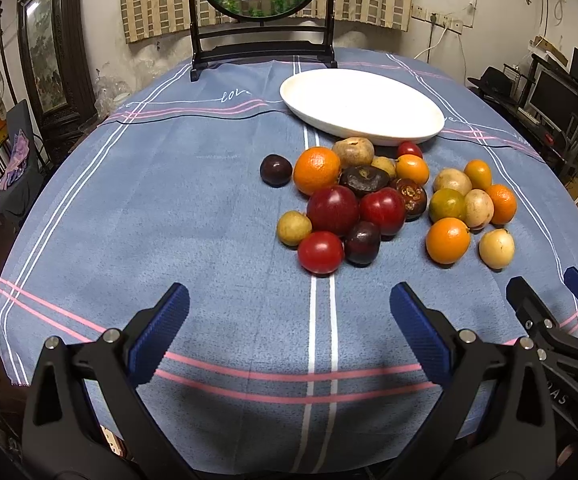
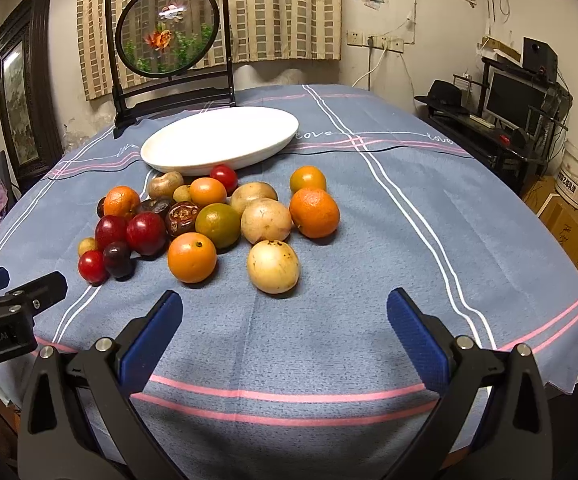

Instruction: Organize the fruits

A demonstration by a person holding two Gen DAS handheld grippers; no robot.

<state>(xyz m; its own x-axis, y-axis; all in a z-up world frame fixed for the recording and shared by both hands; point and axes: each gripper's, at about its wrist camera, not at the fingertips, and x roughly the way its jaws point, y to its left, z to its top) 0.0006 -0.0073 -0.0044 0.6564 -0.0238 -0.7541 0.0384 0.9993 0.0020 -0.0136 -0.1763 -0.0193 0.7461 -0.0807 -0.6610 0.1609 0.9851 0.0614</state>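
1. Left gripper (image 1: pixel 289 312) has its blue-padded fingers (image 1: pixel 161 328) spread wide, nothing in them, hovering over the blue plaid-clothed tabletop (image 1: pixel 169 208).
2. Right gripper (image 2: pixel 285 316) is the same deal: fingers wide apart, nothing held.
3. The loose pile of round fruits (image 2: pixel 209 220) (oranges, red, dark purple and tan ones) sits just ahead of both fingertips.
4. The oval white ceramic plate (image 2: pixel 221 140) lies bare right beyond that pile.

A table (image 2: pixel 429 264) filled most of both views, covered by a blue cloth (image 1: pixel 169 208) with white and pink stripes. On the cloth, a white oval dish (image 1: pixel 363 106) sat right of centre, a heap of fruit (image 1: pixel 369 200) just below it, and a dark framed screen (image 2: pixel 173 48) stood at upper left.
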